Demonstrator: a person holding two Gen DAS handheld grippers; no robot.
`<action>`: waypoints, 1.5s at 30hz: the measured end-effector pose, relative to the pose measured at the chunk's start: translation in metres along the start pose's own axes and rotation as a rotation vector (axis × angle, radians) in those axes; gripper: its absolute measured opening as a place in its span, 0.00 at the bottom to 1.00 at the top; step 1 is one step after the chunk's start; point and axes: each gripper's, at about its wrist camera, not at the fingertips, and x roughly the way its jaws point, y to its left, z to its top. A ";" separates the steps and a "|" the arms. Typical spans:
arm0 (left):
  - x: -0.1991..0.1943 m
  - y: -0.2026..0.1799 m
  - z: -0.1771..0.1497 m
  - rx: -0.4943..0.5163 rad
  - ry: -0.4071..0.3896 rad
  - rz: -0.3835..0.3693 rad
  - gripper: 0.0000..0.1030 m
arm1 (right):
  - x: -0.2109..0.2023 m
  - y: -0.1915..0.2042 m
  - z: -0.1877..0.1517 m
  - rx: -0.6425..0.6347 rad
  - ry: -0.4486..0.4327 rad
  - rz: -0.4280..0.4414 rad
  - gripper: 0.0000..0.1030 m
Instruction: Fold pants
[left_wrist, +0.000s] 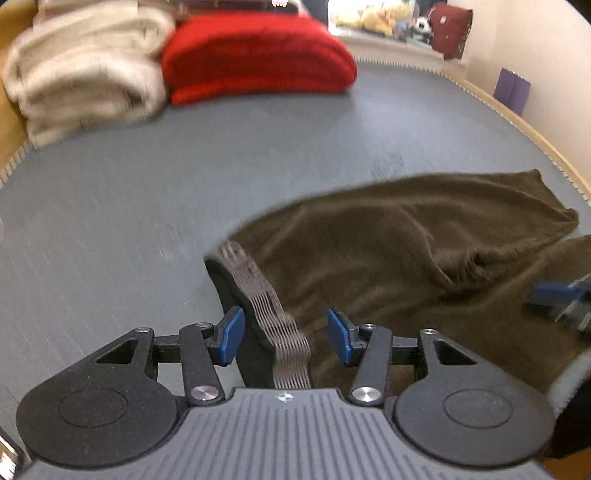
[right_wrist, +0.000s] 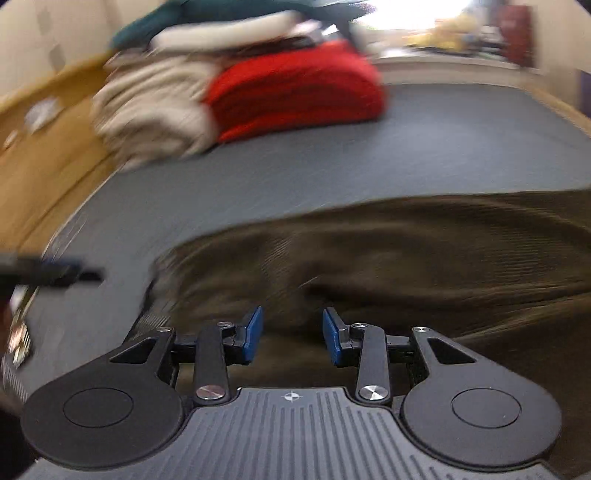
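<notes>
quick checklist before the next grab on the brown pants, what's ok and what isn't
1. Left gripper open: ok, blue pads apart.
2. Grey patterned elastic waistband of the brown fleece pants between the left pads: ok, neither pad presses it.
3. Right gripper open: ok, nothing gripped, pants fabric below.
4. Pants flat: not ok, bunched folds across the legs.
5. Room on the grey mat: ok, red folded blanket and cream folded blanket sit far back.
6. Leg ends: cannot tell, out of frame.

A pair of dark brown, soft-fabric pants is spread rumpled across the grey surface, the grey patterned elastic waistband (black inside) turned up at one end.
</notes>
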 end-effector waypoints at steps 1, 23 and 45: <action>0.006 0.004 -0.004 -0.012 0.033 -0.011 0.54 | 0.005 0.015 -0.006 -0.052 0.015 0.012 0.36; 0.057 0.031 -0.074 0.181 0.395 0.021 0.63 | 0.070 0.132 -0.079 -0.568 0.307 0.231 0.43; 0.077 0.019 -0.071 0.129 0.452 -0.118 0.62 | 0.082 0.174 -0.095 -0.824 0.253 0.315 0.10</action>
